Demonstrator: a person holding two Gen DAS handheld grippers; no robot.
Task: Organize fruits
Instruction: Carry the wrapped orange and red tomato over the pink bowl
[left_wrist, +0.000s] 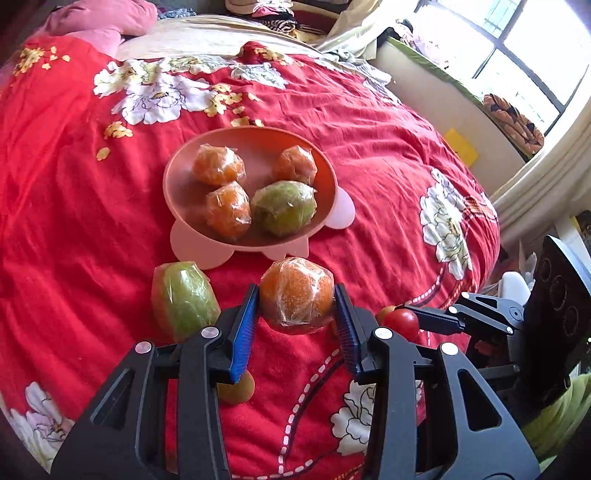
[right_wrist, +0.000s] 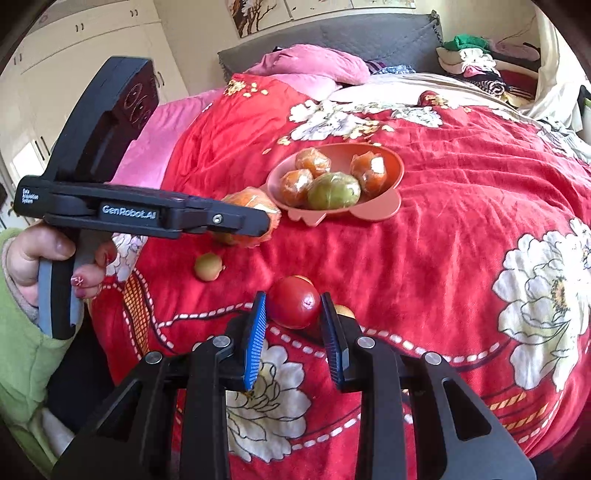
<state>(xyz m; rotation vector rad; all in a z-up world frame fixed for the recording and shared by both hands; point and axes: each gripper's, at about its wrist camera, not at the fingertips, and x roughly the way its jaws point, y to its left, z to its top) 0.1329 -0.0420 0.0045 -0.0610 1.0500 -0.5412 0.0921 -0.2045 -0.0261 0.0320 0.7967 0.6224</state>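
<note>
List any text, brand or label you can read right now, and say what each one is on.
"GenRobot.AI": white lettering on the side of the left gripper, seen from the right wrist view.
Small white print at the rear end of the same gripper's body: too small to read.
Nothing legible on the wrapped fruits, the pink bowl or the bedspread.

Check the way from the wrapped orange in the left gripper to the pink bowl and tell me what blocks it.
Nothing visible does. The left gripper holds the wrapped orange just short of the pink bowl, with only bare red bedspread between. The wrapped green fruit lies off to the side.
</note>
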